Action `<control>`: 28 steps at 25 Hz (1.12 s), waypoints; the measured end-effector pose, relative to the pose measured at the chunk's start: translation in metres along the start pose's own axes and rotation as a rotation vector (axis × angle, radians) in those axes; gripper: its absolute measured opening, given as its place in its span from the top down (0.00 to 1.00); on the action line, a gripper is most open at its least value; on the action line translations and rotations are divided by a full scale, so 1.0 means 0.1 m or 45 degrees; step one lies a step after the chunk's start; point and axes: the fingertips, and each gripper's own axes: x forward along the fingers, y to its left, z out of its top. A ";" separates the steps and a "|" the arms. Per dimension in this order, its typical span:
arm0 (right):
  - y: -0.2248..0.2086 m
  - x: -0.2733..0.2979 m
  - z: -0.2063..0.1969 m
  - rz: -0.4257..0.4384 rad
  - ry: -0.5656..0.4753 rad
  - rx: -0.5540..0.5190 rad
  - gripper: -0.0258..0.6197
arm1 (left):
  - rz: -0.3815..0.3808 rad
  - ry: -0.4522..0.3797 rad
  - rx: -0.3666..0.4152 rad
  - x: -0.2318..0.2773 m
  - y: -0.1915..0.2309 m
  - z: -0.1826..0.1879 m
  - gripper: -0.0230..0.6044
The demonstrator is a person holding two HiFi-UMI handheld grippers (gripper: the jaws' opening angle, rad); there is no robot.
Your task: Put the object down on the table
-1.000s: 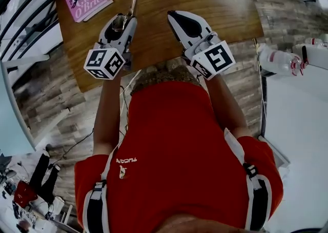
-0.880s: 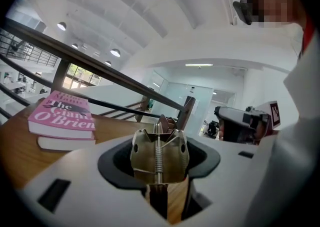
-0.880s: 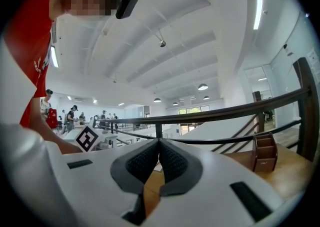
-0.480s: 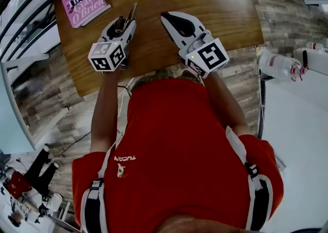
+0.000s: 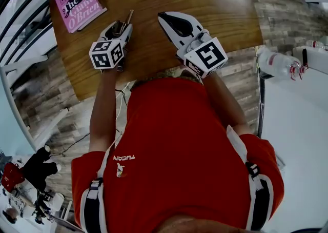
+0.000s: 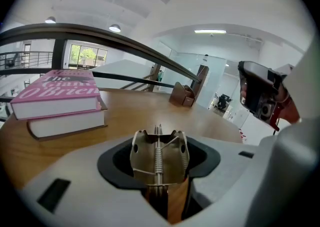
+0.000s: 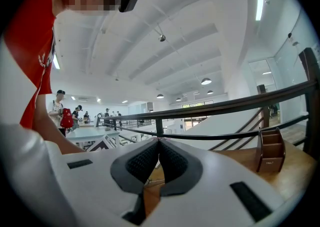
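My left gripper (image 5: pixel 123 23) is shut on a metal spring clip (image 6: pixel 159 155), which stands upright between the black pads with its spring facing the camera. In the head view the clip (image 5: pixel 128 18) pokes out past the fingertips, just above the wooden table (image 5: pixel 215 6). Whether it touches the wood I cannot tell. My right gripper (image 5: pixel 162 17) hovers beside it over the table's middle. In the right gripper view the right gripper (image 7: pixel 159 142) is shut, pads together, with nothing between them.
A pink book (image 5: pixel 78 2) lies on the table's far left corner; in the left gripper view the pink book (image 6: pixel 57 96) lies on top of another. A brown wooden holder (image 6: pixel 182 94) stands at the far edge. A railing (image 7: pixel 235 108) runs behind. Bottles (image 5: pixel 279 63) lie on a white surface at right.
Both grippers have drifted a little to the left over the table. The clip's tip has dropped lower. The left gripper's grip on it is unchanged.
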 end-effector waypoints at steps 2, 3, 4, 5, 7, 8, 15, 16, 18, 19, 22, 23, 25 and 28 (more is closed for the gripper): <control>-0.02 -0.01 -0.01 -0.002 0.004 0.006 0.92 | 0.008 0.020 0.005 0.02 0.01 -0.03 0.62; -0.03 -0.01 -0.02 -0.004 0.005 0.010 0.92 | 0.013 0.029 0.010 0.04 0.01 -0.04 0.62; -0.04 -0.02 -0.03 -0.005 0.006 0.014 0.92 | 0.017 0.038 0.014 0.05 0.01 -0.06 0.62; -0.05 -0.03 -0.03 -0.004 0.009 0.014 0.92 | 0.021 0.044 0.020 0.05 0.01 -0.07 0.62; -0.05 -0.03 -0.04 0.004 0.015 0.006 0.92 | 0.025 0.043 0.029 0.06 0.02 -0.08 0.62; -0.04 -0.02 -0.05 0.006 0.016 0.006 0.92 | 0.026 0.039 0.033 0.06 0.02 -0.07 0.62; -0.02 0.00 -0.07 0.010 0.021 0.016 0.92 | 0.059 0.018 0.075 0.05 0.10 -0.06 0.53; -0.02 -0.01 -0.07 0.009 0.019 0.020 0.92 | 0.070 0.015 0.081 0.05 0.11 -0.06 0.52; -0.02 -0.01 -0.08 0.008 0.017 0.021 0.92 | 0.095 0.004 0.096 0.03 0.14 -0.04 0.50; -0.02 -0.01 -0.08 0.011 0.017 0.020 0.92 | 0.108 -0.003 0.104 0.02 0.16 -0.03 0.49; -0.02 -0.01 -0.08 0.012 0.018 0.016 0.92 | 0.140 -0.024 0.113 -0.02 0.22 0.01 0.48; -0.02 -0.01 -0.07 0.011 0.017 0.017 0.92 | 0.151 -0.028 0.112 -0.02 0.25 0.01 0.48; -0.02 0.00 -0.07 0.007 0.015 0.020 0.92 | 0.169 -0.033 0.111 -0.04 0.29 0.02 0.48; -0.02 0.00 -0.07 0.011 0.019 0.018 0.92 | 0.179 -0.036 0.113 -0.06 0.33 0.03 0.48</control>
